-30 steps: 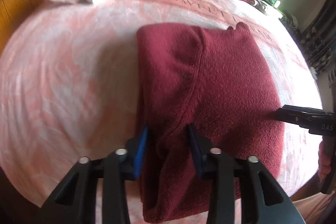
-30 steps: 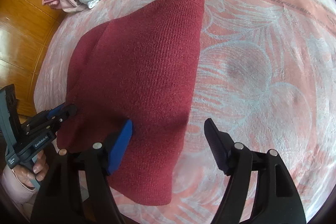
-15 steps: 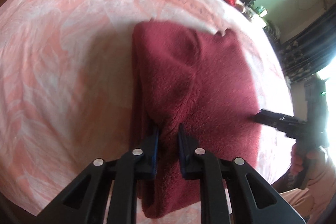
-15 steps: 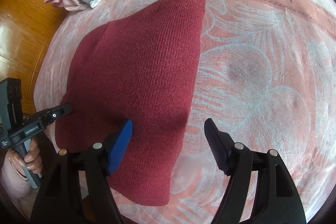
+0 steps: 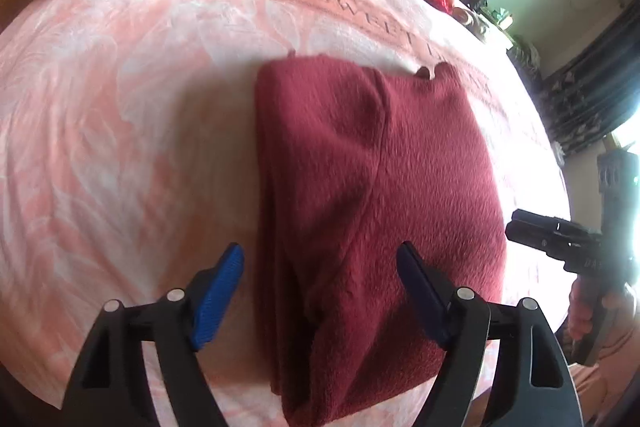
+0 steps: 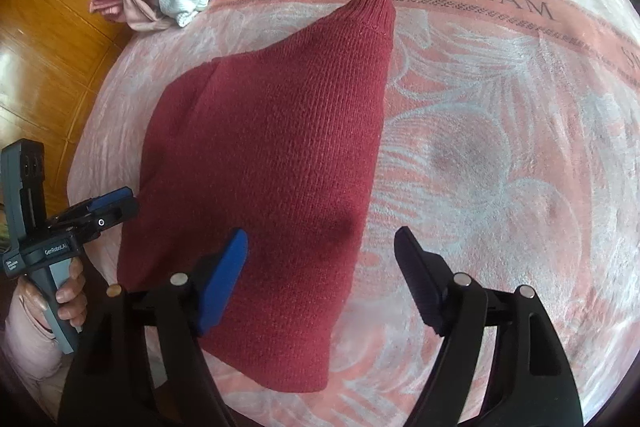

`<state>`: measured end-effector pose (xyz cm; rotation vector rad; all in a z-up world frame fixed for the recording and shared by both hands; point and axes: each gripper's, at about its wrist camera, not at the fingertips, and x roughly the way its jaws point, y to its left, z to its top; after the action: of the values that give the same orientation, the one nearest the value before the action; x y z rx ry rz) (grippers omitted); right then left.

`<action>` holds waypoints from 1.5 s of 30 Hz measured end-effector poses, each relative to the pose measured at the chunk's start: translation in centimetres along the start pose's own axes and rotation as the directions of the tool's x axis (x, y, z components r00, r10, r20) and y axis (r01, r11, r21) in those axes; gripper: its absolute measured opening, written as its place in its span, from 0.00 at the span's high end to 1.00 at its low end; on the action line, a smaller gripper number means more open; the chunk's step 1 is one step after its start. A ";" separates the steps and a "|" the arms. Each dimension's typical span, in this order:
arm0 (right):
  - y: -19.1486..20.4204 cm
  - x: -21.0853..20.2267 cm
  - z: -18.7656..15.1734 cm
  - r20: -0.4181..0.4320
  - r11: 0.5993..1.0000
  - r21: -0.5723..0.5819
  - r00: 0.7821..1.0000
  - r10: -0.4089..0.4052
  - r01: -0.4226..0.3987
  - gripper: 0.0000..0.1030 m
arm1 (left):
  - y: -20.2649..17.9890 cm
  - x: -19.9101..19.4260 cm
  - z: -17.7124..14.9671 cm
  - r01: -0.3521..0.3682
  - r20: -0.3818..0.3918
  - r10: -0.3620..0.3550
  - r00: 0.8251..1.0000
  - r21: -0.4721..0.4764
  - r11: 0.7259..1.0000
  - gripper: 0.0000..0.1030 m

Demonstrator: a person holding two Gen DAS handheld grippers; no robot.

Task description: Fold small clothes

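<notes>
Now the left claw point(image 5: 320, 283) lets go of the maroon sweater point(image 5: 372, 211).
Its jaws just sprang wide, cloth lying loose between; right claw point(image 6: 320, 263) wide too, so this fold looks set on the bed point(image 5: 120, 115).

"SWEET DREAM" on pink blanket point(image 6: 500, 99); "GenRobot.AI" on left gripper point(image 6: 114, 205).
</notes>
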<state>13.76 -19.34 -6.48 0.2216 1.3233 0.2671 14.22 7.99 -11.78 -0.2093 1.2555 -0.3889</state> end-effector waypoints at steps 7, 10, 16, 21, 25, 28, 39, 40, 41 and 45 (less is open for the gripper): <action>-1.0 0.3 1.0 0.008 0.999 0.018 0.999 0.036 -0.036 0.23 | 2.2 3.1 1.9 0.083 -0.121 -0.096 0.988 -0.103 0.991 0.20; -0.6 1.0 1.2 -0.006 1.000 -0.009 1.000 0.025 -0.025 0.23 | 2.2 4.5 2.1 0.088 -0.139 -0.102 0.985 -0.108 0.990 0.20; -0.6 2.6 1.5 -0.036 1.000 -0.014 0.999 0.018 -0.018 0.23 | 1.8 6.0 3.0 0.105 -0.151 -0.119 0.981 -0.097 0.990 0.18; -1.5 4.2 1.3 -0.060 0.999 0.033 0.998 0.036 -0.034 0.22 | 0.9 7.3 3.5 0.130 -0.163 -0.141 0.976 -0.078 0.988 0.19; -2.2 4.9 1.2 -0.074 0.993 0.070 0.993 0.096 -0.091 0.25 | 0.3 7.5 3.6 0.139 -0.154 -0.147 0.977 -0.062 0.988 0.36; -2.2 5.1 1.1 -0.085 0.983 0.101 0.983 0.160 -0.151 0.40 | 0.0 7.5 3.8 0.151 -0.148 -0.158 0.976 -0.056 0.987 0.46; -1.8 2.9 1.3 -0.057 0.977 0.077 0.977 0.205 -0.200 0.66 | 0.6 6.8 3.5 0.206 -0.088 -0.213 0.973 -0.075 0.976 0.61; -1.8 2.6 1.4 -0.057 0.975 0.076 0.975 0.213 -0.209 0.67 | 0.6 6.6 3.4 0.208 -0.080 -0.214 0.974 -0.073 0.975 0.62; -1.8 2.2 1.5 -0.058 0.973 0.075 0.973 0.224 -0.220 0.67 | 0.4 6.4 3.3 0.210 -0.071 -0.215 0.974 -0.073 0.975 0.62; -2.0 0.3 1.7 -0.044 0.972 0.037 0.971 0.235 -0.233 0.68 | -0.7 5.6 3.3 0.236 -0.049 -0.239 0.970 -0.059 0.970 0.63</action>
<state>15.62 -21.14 -7.00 0.4016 1.3500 0.4535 18.69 4.95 -15.45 -0.3986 1.3006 -0.5717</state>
